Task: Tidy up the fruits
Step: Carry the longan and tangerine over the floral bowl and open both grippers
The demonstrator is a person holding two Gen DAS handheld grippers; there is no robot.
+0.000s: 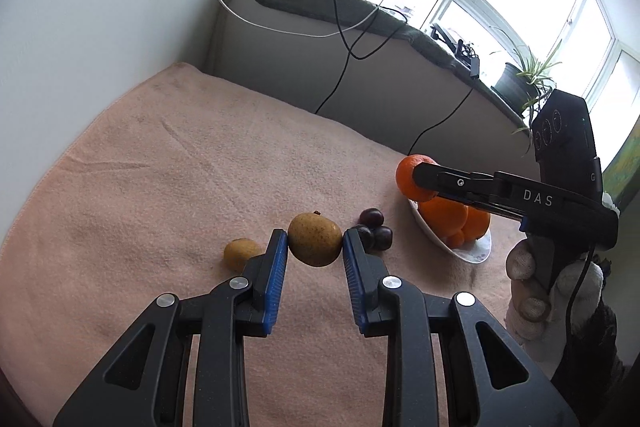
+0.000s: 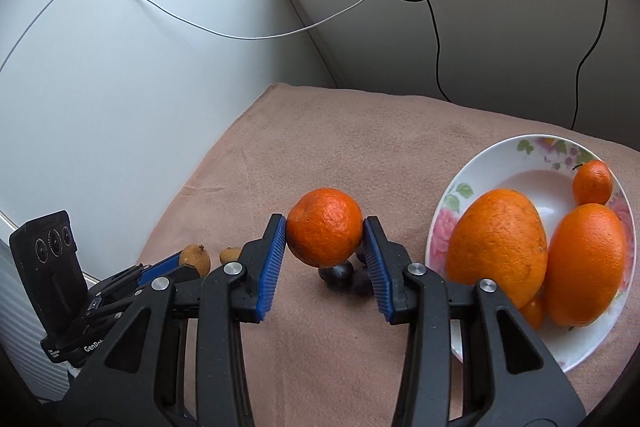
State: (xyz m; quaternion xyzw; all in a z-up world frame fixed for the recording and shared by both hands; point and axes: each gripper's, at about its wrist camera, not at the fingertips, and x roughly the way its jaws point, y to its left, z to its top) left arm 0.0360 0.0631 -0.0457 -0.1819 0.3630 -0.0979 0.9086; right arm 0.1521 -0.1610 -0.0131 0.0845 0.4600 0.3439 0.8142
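Observation:
My left gripper (image 1: pixel 315 235) is shut on a speckled yellow-brown fruit (image 1: pixel 314 223), its blue pads pressing both sides. A smaller yellow fruit (image 1: pixel 242 254) lies on the pink cloth just left of it, and a few dark round fruits (image 1: pixel 372 229) lie to its right. My right gripper (image 2: pixel 324 223) is shut on a mandarin (image 2: pixel 324 239), held off the cloth above the dark fruits (image 2: pixel 340 273). Right of it stands a white floral plate (image 2: pixel 444 211) with two large oranges (image 2: pixel 500 235) and a small mandarin (image 2: pixel 592 183). The left gripper (image 2: pixel 191 264) with its yellow fruit (image 2: pixel 196 257) shows at the lower left.
The pink cloth (image 1: pixel 180 155) covers the table, which meets a white wall on the left and a grey ledge behind. Black and white cables (image 2: pixel 434 39) hang from the ledge. A potted plant (image 1: pixel 520 79) stands on the sill. A gloved hand (image 1: pixel 528 279) holds the right gripper (image 1: pixel 418 179).

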